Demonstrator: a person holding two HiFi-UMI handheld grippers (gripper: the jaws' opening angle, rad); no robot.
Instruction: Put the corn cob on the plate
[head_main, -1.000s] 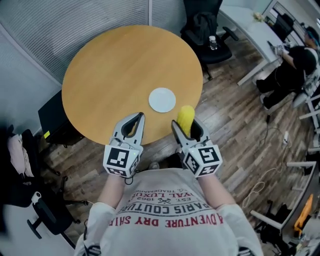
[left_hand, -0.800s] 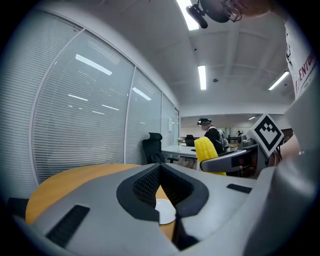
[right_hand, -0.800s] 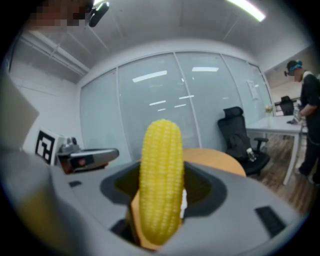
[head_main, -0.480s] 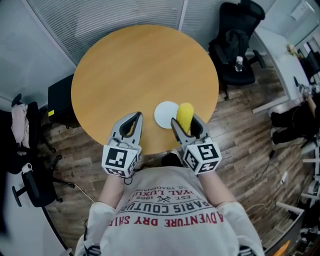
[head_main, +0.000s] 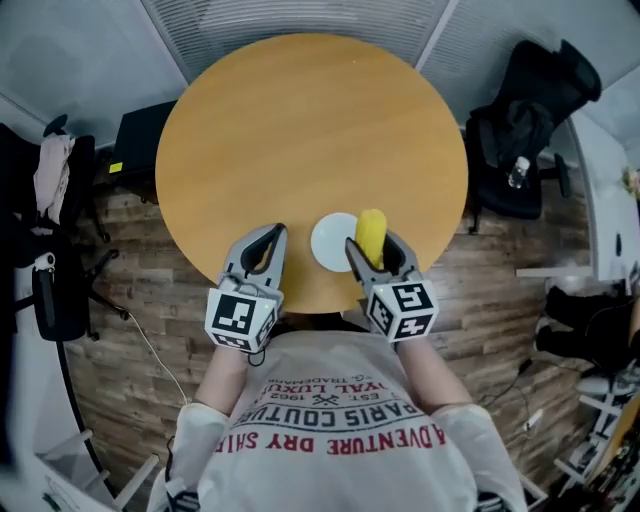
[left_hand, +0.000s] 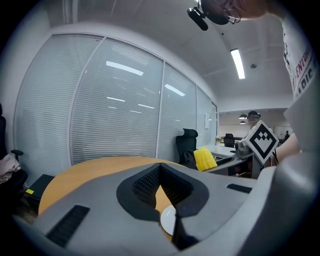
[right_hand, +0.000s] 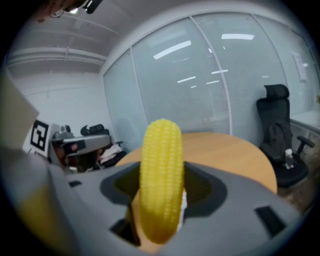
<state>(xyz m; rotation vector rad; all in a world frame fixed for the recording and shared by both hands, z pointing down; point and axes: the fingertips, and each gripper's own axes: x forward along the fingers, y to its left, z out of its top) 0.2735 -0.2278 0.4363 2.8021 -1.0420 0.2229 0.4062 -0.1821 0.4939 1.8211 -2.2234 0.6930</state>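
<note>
Here the corn cob (head_main: 371, 233) stands clamped in the right tool (head_main: 373, 252).

Yellow corn cob (head_main: 371, 232), white plate (head_main: 328, 243), orange-tan table (head_main: 300, 130).
The cob shows neat rows of kernels. The left gripper (head_main: 270, 240) and right gripper (head_main: 372, 250) are grey, their cubes patterned with black-and-white squares. The floor (head_main: 500, 290) is brown planks.

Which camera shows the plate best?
The head view: the plate shows nearly whole, the corn cob covering its right edge. The left gripper view catches only a sliver; the right gripper view, a white trace behind the cob.
</note>
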